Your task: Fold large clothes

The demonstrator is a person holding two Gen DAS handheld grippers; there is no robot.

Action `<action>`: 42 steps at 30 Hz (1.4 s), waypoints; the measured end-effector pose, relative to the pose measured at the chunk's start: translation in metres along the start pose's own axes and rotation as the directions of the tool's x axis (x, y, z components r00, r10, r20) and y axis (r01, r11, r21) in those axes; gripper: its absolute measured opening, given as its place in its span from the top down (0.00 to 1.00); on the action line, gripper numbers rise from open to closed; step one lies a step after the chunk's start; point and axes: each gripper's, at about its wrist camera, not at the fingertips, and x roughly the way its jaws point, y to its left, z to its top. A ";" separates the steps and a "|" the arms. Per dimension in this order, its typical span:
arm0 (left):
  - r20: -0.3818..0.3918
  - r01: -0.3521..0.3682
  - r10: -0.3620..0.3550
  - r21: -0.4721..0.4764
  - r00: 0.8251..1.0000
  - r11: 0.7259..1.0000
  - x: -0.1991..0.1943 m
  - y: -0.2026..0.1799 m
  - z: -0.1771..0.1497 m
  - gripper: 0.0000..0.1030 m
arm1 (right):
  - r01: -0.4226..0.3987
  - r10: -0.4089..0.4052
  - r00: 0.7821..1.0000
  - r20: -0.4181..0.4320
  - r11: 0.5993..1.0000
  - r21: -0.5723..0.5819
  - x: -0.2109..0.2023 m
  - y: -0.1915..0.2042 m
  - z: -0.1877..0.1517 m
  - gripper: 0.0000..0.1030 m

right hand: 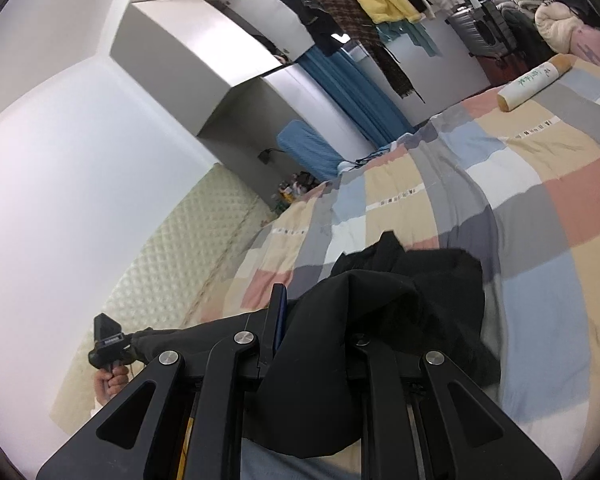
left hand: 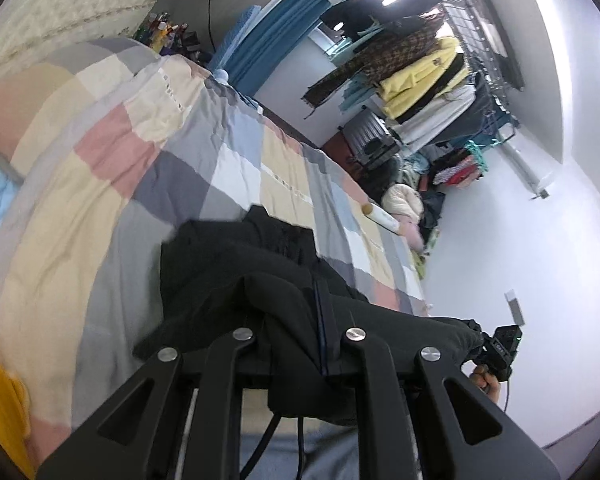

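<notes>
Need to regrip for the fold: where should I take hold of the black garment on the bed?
Keep hold of the black garment at its raised top edge, one claw per end, coming from the near side of the bed. That edge is stretched between both claws while the rest trails onto the bed, so the free lower part can fold.

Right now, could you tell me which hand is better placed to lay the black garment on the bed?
Neither clearly: left gripper and right gripper both clamp the black garment, stretched between them above the bed.

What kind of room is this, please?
Most likely a bedroom: a bed with a checked quilt, a padded headboard, and a rack of hanging clothes by the wall.
</notes>
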 end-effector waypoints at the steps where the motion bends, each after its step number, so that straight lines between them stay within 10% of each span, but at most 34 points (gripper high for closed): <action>1: -0.003 -0.020 0.020 -0.003 1.000 1.000 0.011 -0.001 0.014 0.86 | 0.000 0.000 1.000 0.000 1.000 0.028 0.008 -0.006 0.008 0.88; 10: -0.004 -0.232 0.232 0.006 0.973 0.973 0.112 -0.002 0.086 0.86 | 0.181 -0.169 0.982 -0.080 0.970 0.161 0.109 -0.076 0.075 0.88; 27: -0.117 -0.507 0.505 0.012 0.855 0.862 0.315 0.090 0.123 0.83 | 0.414 -0.334 0.886 -0.323 0.882 0.226 0.289 -0.217 0.083 0.89; 42: -0.193 -0.470 0.473 0.063 0.860 0.880 0.305 0.076 0.098 0.74 | 0.308 -0.189 0.917 -0.352 0.895 0.321 0.270 -0.225 0.065 0.73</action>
